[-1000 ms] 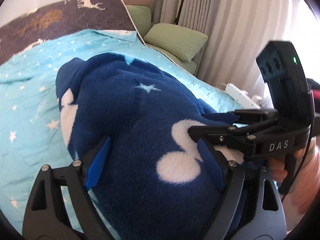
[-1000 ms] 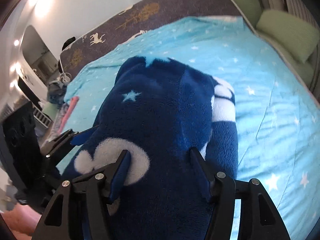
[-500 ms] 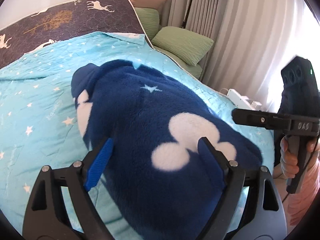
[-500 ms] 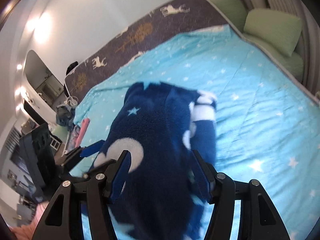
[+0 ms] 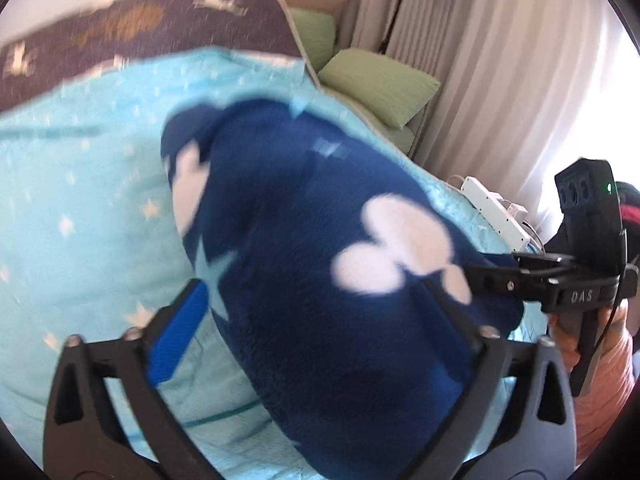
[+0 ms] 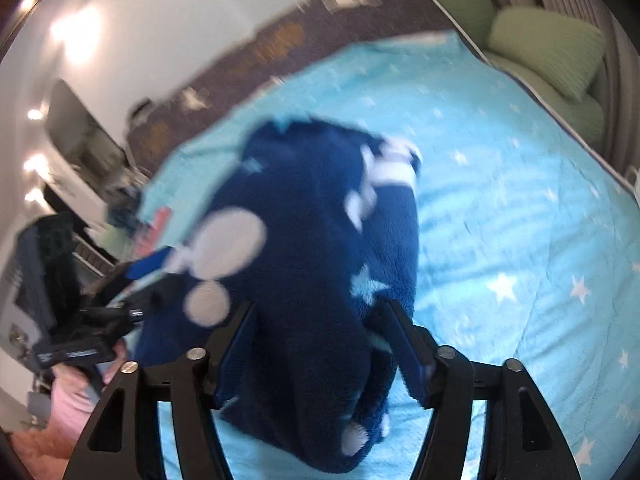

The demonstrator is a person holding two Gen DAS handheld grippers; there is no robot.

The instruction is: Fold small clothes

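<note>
A dark blue fleece garment (image 5: pixel 312 264) with white blobs and pale stars lies bunched on the light blue star-print bedspread (image 5: pixel 80 208). It also shows in the right wrist view (image 6: pixel 304 264). My left gripper (image 5: pixel 320 332) is open, its fingers wide apart on either side of the near end of the fleece. My right gripper (image 6: pixel 320 344) is open too, and the fleece's near edge lies between its fingers. In the left wrist view the right gripper's fingers (image 5: pixel 516 276) touch the garment's right edge. Both views are motion-blurred.
Green pillows (image 5: pixel 380 84) lie by the curtains at the bed's far right. A white power strip (image 5: pixel 492 212) sits beside the bed. A dark deer-print blanket (image 5: pixel 140 28) covers the head end. Furniture and clutter (image 6: pixel 80 160) stand left of the bed.
Both grippers have pulled back and shifted, and the fleece now lies more bunched and narrower. The right gripper has come back in against the garment's right edge.
</note>
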